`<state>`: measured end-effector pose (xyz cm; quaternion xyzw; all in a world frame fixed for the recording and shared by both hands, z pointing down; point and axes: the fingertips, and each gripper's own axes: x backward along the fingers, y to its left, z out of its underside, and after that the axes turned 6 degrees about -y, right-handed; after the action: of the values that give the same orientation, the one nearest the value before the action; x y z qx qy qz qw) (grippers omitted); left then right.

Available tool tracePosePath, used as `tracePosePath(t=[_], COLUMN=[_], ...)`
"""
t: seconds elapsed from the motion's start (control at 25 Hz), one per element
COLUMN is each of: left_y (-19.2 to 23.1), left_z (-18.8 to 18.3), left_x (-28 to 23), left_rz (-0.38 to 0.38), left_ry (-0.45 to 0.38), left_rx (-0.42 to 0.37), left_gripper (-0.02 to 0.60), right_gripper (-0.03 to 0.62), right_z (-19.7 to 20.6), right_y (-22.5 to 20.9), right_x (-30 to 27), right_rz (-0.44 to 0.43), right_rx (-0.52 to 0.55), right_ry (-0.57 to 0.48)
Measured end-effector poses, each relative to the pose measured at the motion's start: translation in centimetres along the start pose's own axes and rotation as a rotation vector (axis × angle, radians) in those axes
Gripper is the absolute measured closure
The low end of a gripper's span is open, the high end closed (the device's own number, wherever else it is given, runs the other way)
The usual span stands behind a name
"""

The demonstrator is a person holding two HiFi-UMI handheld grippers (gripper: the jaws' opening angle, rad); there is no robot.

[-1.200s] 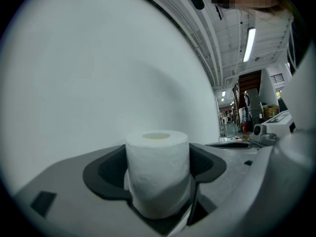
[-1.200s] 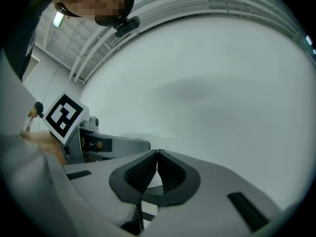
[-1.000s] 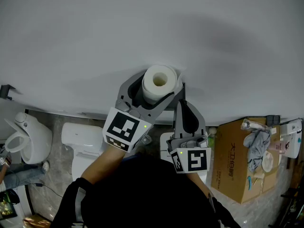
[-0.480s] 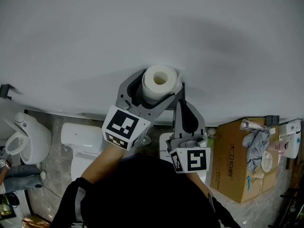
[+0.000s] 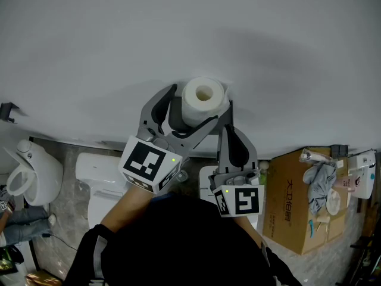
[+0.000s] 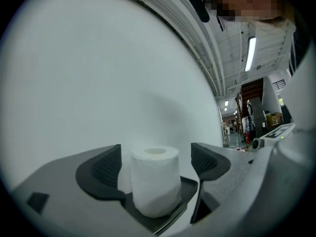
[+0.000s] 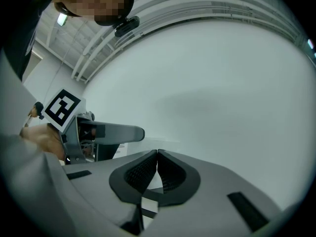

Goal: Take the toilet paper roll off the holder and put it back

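At the far left a white urinal (image 5: 27,173) is cut off by the frame edge, and beside it a white toilet (image 5: 98,177) is partly covered by the person's left arm and dark clothing, which hide the lower middle of the head view. The left gripper (image 5: 193,106) reaches level towards the grey wall (image 5: 178,28). Its jaws have just been opening and now stand wide apart on either side of the toilet paper roll (image 6: 155,179), with the pads clear of the paper. The roll stands upright on the dark holder (image 6: 189,187), its long axis vertical and its hollow core facing up. From above the holder is almost wholly hidden under the roll and the jaws. Just to the right, the right gripper (image 7: 157,154) has its jaws pressed together with nothing between them, and its tip lies close beside the roll. Further right sits a cardboard box (image 5: 294,204) with dark characters printed down its side, too small to read with confidence, and a crumpled grey cloth (image 5: 321,180) on top
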<state>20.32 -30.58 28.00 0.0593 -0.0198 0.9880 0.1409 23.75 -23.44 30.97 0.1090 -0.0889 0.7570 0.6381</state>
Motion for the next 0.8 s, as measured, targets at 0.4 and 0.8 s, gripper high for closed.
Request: tracePosePath(t=[0.4,0.8], left_y=[1.2,1.2], left_z=[-2.9,2.5], left_x=[3.9,6.9], left_rz=[-0.097,-0.188], left_ry=[-0.127,0.040], left_rx=[-0.032,-0.070], left_gripper=[0.509,0.575], right_gripper=[0.571,0.571], right_z=[-1.0,-0.5], right_y=[1.0,1.4], right_x=[0.2,0.7], right_rz=[-0.003,0.002], right_rx=[0.019,0.029], right_ry=[-0.014,0.001])
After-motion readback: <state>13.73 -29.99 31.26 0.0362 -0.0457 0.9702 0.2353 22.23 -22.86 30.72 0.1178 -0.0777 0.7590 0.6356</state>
